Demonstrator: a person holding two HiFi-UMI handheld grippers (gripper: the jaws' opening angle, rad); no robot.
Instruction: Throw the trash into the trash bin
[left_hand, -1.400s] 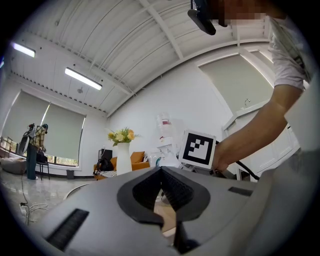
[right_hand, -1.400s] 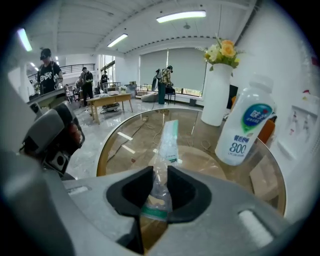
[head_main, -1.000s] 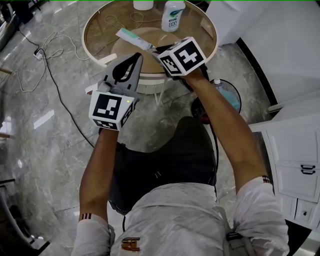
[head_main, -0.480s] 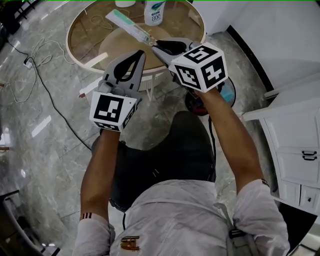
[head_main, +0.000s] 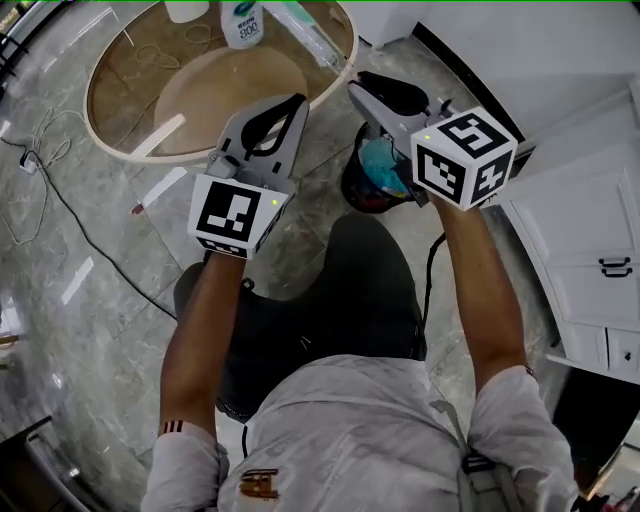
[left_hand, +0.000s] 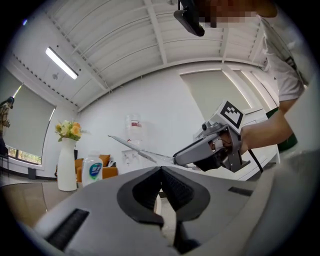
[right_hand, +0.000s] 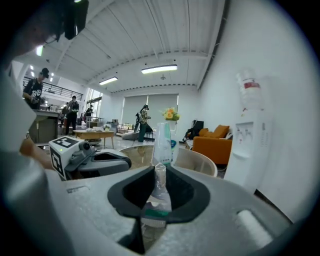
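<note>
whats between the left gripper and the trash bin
Only bare floor, as the head view shows. Nothing lies in the stretch from the left gripper to the bin.

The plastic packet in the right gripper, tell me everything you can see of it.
The plastic packet is long, flat, clear and crinkled, with a green-and-white band at its near end. The right gripper pinches it near that end; the rest juts past the jaw tips toward the round table. Nothing else touches it.

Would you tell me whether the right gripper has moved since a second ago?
Yes, the right gripper shifted off the table rightward, toward the trash bin.
</note>
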